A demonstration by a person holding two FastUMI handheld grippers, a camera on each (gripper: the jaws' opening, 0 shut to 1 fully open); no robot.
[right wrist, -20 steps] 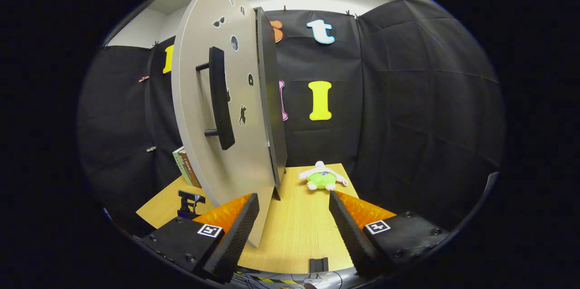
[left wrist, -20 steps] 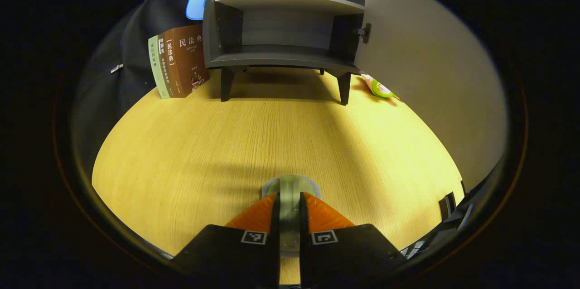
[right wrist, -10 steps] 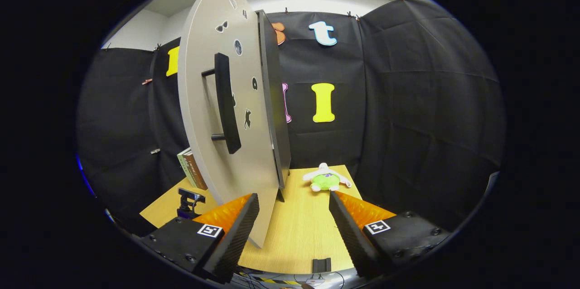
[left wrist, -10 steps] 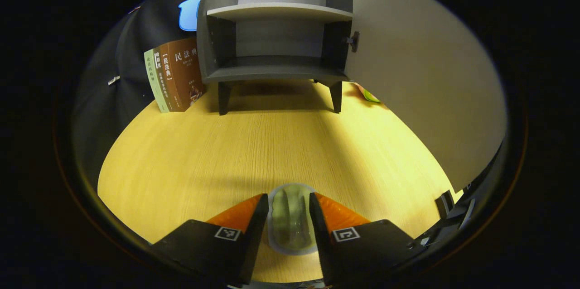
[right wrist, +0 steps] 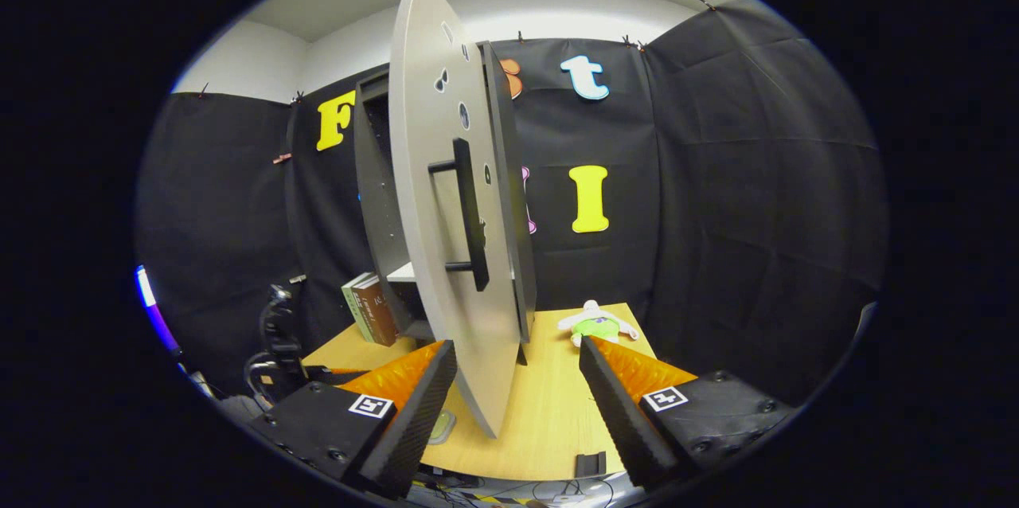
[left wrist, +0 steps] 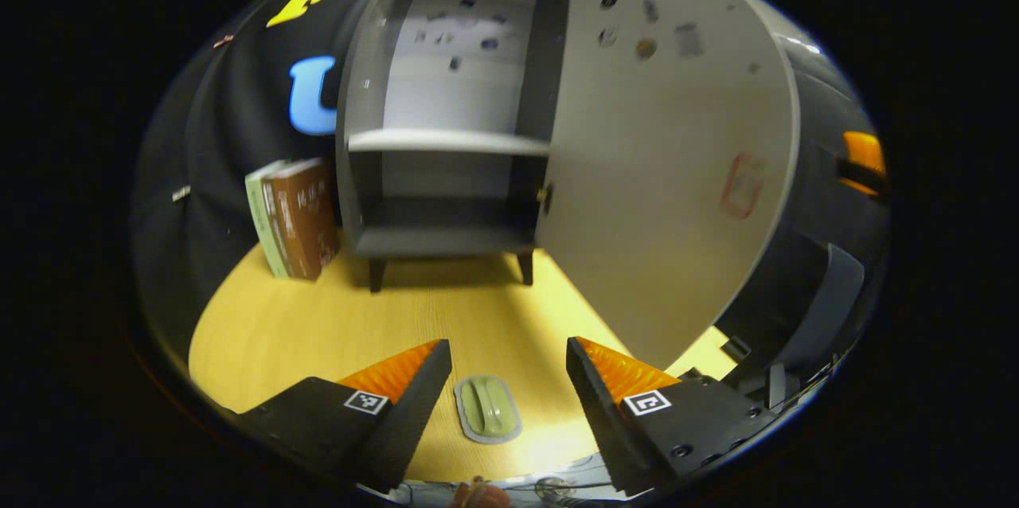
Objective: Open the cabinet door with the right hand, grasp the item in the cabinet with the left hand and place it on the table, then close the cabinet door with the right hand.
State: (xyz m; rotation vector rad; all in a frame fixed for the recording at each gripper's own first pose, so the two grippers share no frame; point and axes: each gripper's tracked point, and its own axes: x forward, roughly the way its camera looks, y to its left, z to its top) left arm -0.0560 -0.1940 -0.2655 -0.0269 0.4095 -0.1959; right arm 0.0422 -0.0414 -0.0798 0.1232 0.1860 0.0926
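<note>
Worktop point(left wrist: 318, 325): pale wood grain, smooth, slight sheen. Cabinet point(left wrist: 446, 229) and cabinet door point(left wrist: 661, 173): matt grey laminate board. Door handle point(right wrist: 471, 213): matt black. Green lidded item point(left wrist: 487, 408): smooth plastic look. Plush toy point(right wrist: 597, 323): soft cloth. Books point(left wrist: 298, 217): paper covers.

Item point(left wrist: 487, 408) on table point(left wrist: 279, 325) before cabinet point(left wrist: 446, 134), books point(left wrist: 294, 217) left

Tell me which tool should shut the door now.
Right. The right tool is open with the door edge between its fingers, handle just ahead. The left tool hangs open over the item on the table.
</note>
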